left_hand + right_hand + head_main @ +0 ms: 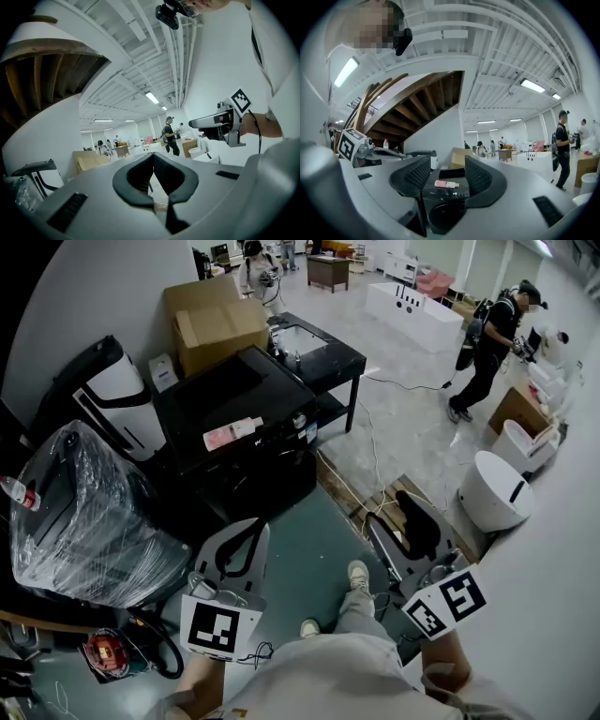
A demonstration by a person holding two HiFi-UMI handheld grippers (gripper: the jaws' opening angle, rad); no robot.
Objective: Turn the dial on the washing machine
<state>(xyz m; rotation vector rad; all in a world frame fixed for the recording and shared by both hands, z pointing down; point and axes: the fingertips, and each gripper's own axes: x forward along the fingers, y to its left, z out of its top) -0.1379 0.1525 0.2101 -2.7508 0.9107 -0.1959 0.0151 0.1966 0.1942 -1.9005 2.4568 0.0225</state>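
Washing machine [446, 194] fronts the right hand-held gripper [446, 164], jaws apart and empty; left hand-held gripper [153, 155] clenched on nothing.

**Item:** person with two hand-held grippers

**Clothing:** pale beige top [323, 681]; light grey trousers [364, 610]; off-white trainers [358, 574]

**Headgear:** small black camera [167, 15]

**Left gripper** [253, 526]: pale grey moulded shell; black ribbed fingers [136, 176]; black slotted inset on each flank; white left marker cube [220, 626] printed with black squares

**Right gripper** [401, 507]: same grey shell; black ribbed fingers [412, 174]; matching right marker cube [448, 604]; metal fittings beside the cube

**Cabling:** thin black cable [258, 136] at the right wrist; a second, seemingly looped, below the left marker cube, too blurred to trace
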